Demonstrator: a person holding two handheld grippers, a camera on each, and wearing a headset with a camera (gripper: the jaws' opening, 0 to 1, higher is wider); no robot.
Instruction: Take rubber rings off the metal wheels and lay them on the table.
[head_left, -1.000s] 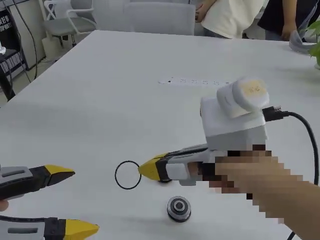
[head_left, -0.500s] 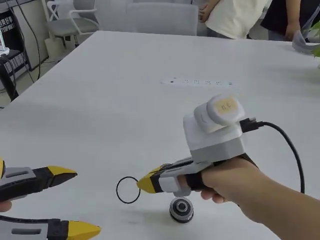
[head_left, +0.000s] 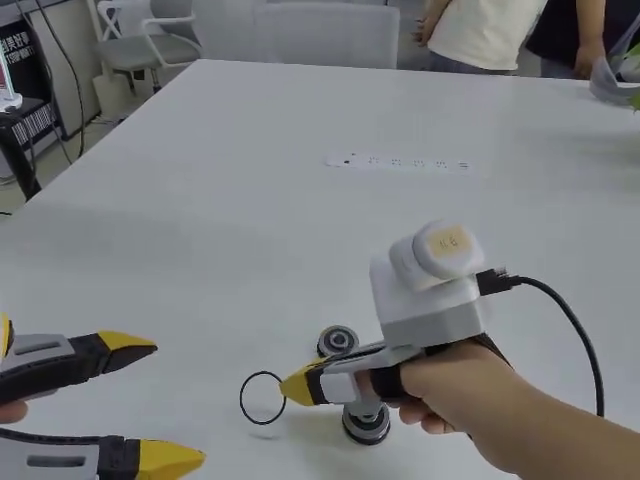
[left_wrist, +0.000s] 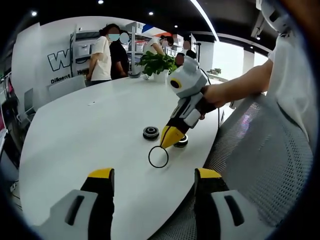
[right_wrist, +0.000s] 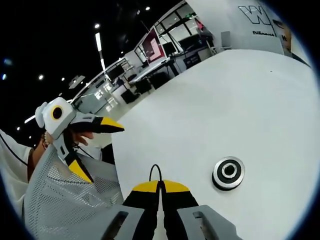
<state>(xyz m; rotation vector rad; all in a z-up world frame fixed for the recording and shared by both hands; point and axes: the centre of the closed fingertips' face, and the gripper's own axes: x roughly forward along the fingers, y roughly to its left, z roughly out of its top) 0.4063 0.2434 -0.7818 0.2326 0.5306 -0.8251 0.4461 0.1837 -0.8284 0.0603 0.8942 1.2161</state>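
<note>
Now the right gripper (head_left: 298, 385) has drawn back, baring the far wheel (head_left: 338, 341). Its jaws stay clenched on the rubber ring (head_left: 262, 397), low over the bench (head_left: 250, 200) at 9 o'clock of the near wheel (head_left: 365, 422). Only letting go seems left; the left gripper (head_left: 172, 403) waits, jaws released.

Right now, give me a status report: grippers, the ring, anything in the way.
Right gripper shut on rubber ring. Left gripper open, off to the side, holding nothing. Metal wheel and second wheel close beside right gripper.
</note>
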